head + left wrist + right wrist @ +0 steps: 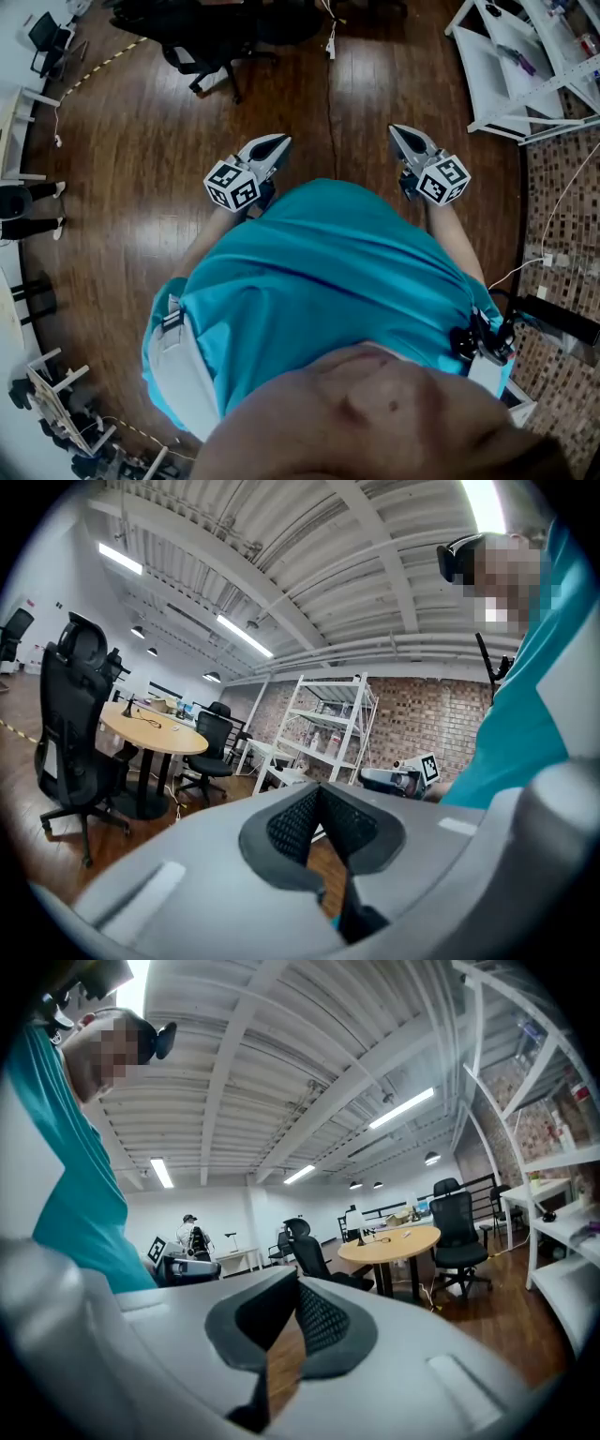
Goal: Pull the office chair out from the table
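Nearest to the teal shirt (328,272), both grippers are held in close, pointing out level over the wood floor (122,187). The left gripper (279,142) has its fingers pressed together with nothing in them. Same deal with the right gripper (396,131): tips touching, empty. Far ahead and a bit left, the black office chair (216,37) stands just beside the round table (159,735), well apart from both grippers. A white shelving rack (511,66) is off at far right.

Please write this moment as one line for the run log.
left gripper: shut, empty | right gripper: shut, empty | office chair: beside round table, no gripper touching it
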A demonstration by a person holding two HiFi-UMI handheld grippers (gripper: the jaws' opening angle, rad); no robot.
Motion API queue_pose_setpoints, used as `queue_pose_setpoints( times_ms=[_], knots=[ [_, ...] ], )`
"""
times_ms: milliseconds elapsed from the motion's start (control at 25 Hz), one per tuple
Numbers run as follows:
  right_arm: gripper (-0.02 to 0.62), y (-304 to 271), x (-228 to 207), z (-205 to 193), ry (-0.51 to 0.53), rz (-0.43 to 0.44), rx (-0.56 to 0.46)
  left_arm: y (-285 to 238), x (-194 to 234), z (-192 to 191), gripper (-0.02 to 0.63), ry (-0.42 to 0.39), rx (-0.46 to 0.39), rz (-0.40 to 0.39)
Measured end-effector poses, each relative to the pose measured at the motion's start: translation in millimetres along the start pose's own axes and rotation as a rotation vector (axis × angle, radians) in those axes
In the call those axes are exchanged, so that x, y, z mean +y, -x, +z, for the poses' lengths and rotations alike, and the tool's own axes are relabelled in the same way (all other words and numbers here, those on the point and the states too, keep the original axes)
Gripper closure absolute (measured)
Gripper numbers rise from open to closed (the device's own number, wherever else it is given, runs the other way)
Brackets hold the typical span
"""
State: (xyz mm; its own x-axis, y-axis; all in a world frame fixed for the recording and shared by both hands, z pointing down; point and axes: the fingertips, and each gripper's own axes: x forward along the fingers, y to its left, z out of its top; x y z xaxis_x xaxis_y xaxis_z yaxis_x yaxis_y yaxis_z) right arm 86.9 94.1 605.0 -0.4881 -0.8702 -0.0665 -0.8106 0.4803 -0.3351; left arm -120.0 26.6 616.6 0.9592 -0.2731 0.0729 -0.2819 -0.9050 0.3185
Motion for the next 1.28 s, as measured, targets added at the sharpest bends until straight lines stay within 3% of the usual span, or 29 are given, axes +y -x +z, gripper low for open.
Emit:
queue_pose_setpoints(
  times_ms=[160,440,600,760,960,1160,1280],
  knots=[
    [0.598,-56,-43,26,-0.009,-0.007,0.016,-46,61,39,0.500,0.002,0.007,-0.017],
    [0.598,-81,-161,39,-0.048,0.005,0.021,-150,122,46,0.500,0.029,0.017,0.026],
    [0.598,-118,-229,84,-0.001,0.083,0.054,-214,151,76,0.500,0.024,-0.011,0.101],
    [0.598,-143,-270,126,0.039,0.199,0.078,-253,161,91,0.500,0.012,-0.020,0.176],
    [0.598,-173,-319,144,0.025,0.244,0.062,-290,192,105,0.500,0.007,-0.009,0.222],
    [0.598,-238,-355,135,-0.008,0.251,0.077,-289,283,113,0.500,-0.036,0.042,0.297],
    [0.598,-307,-370,142,-0.010,0.234,0.079,-275,361,145,0.509,-0.149,0.088,0.320]
  ],
)
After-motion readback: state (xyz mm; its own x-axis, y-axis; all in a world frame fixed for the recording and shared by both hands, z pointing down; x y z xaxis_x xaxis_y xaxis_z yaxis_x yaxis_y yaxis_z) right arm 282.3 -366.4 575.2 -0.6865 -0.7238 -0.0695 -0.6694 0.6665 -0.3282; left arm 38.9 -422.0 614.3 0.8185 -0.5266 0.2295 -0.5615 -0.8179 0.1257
